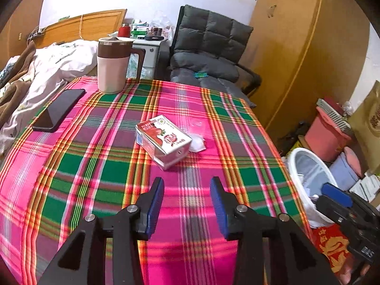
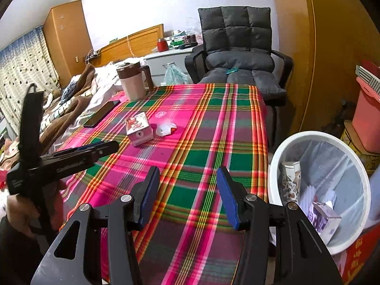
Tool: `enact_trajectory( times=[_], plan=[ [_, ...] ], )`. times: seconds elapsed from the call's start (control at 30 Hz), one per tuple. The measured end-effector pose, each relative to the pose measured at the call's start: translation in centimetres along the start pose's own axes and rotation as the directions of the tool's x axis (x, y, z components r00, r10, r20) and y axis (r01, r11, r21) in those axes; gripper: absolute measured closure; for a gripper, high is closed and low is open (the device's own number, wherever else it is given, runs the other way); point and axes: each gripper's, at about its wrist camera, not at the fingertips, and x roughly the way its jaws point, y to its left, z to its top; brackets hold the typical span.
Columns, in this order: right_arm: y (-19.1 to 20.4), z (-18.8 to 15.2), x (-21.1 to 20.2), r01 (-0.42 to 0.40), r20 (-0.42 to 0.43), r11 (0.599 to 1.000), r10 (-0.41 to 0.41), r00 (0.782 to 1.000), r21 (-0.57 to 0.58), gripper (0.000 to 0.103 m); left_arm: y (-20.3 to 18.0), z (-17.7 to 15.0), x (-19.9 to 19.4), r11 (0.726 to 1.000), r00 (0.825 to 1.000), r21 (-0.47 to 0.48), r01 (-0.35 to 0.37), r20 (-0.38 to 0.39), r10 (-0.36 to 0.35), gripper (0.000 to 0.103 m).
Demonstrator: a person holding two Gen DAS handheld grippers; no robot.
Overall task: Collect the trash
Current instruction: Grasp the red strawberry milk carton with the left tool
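A pink-and-white strawberry milk carton [image 1: 163,140] [image 2: 139,128] lies on its side on the plaid tablecloth [image 1: 95,166]. Crumpled clear plastic [image 1: 197,142] [image 2: 165,127] rests against the carton's right side, with a small clear lid [image 1: 197,123] just behind it. My left gripper [image 1: 187,182] hovers over the cloth short of the carton, open and holding nothing. My right gripper [image 2: 188,173] is open too, empty, near the table's right front. A white trash bin [image 2: 318,135] [image 1: 294,156] with a clear liner stands on the floor right of the table, with several discarded cartons inside.
A black phone [image 1: 59,109] and a brown-and-cream jug [image 1: 114,66] sit at the table's far left. Behind the table stands a grey padded chair [image 1: 209,47]; a rumpled bed [image 1: 59,59] lies to the left. Pink and blue tubs [image 1: 325,135] crowd the floor beyond the bin.
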Motion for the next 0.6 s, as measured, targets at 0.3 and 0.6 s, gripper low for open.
enact_trajectory(
  times=[0.3, 0.6],
  plan=[
    [-0.7, 0.1, 1.4, 0.004, -0.032, 1.000, -0.004, 0.999, 0.001, 0.051, 0.8, 2.2, 5.5, 0.997, 0.996, 0.006, -0.076, -0.043, 0.076, 0.063],
    [-0.7, 0.8, 2.8, -0.002, -0.049, 1.000, 0.002, 0.999, -0.003, 0.051, 4.6, 2.8, 6.7, 0.987, 0.988, -0.060, -0.147, -0.055, 0.143, 0.063]
  ],
)
